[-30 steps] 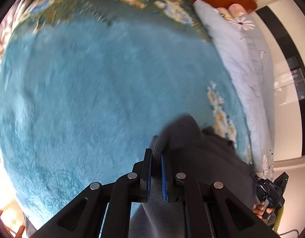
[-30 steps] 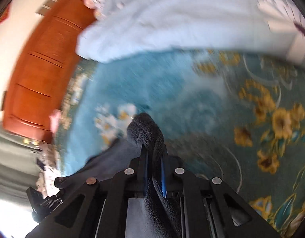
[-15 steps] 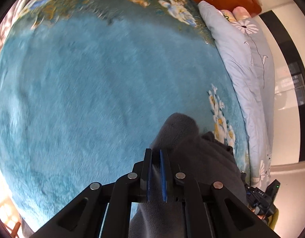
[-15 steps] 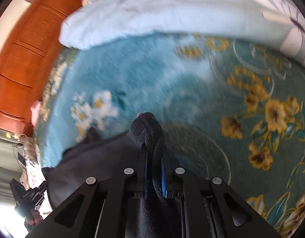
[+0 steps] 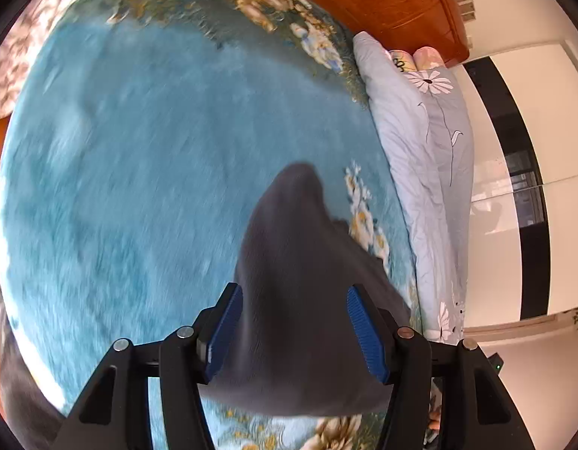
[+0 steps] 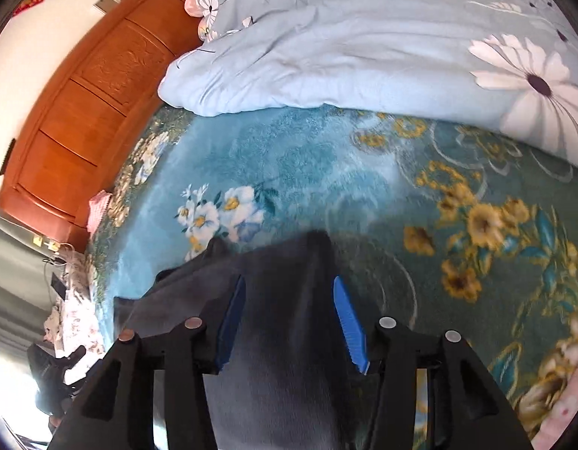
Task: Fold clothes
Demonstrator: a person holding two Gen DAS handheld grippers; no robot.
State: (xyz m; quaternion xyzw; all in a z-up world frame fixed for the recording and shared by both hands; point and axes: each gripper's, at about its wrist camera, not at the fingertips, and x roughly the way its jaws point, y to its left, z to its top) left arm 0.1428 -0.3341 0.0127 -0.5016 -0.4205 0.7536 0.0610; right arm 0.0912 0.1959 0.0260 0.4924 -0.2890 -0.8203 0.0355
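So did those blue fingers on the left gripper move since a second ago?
Yes. The left gripper has opened: its blue pads, earlier pinched shut on the dark grey garment, now stand wide apart over the blue floral blanket.

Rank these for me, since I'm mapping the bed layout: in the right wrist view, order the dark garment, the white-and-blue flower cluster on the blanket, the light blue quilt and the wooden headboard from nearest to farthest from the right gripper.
1. Dark garment, between the open fingers of the right gripper.
2. Flower cluster, ahead, left.
3. Light blue quilt, along the far side.
4. Wooden headboard, far left, behind the quilt's end.

Open blue blanket ahead; quilt along edge.
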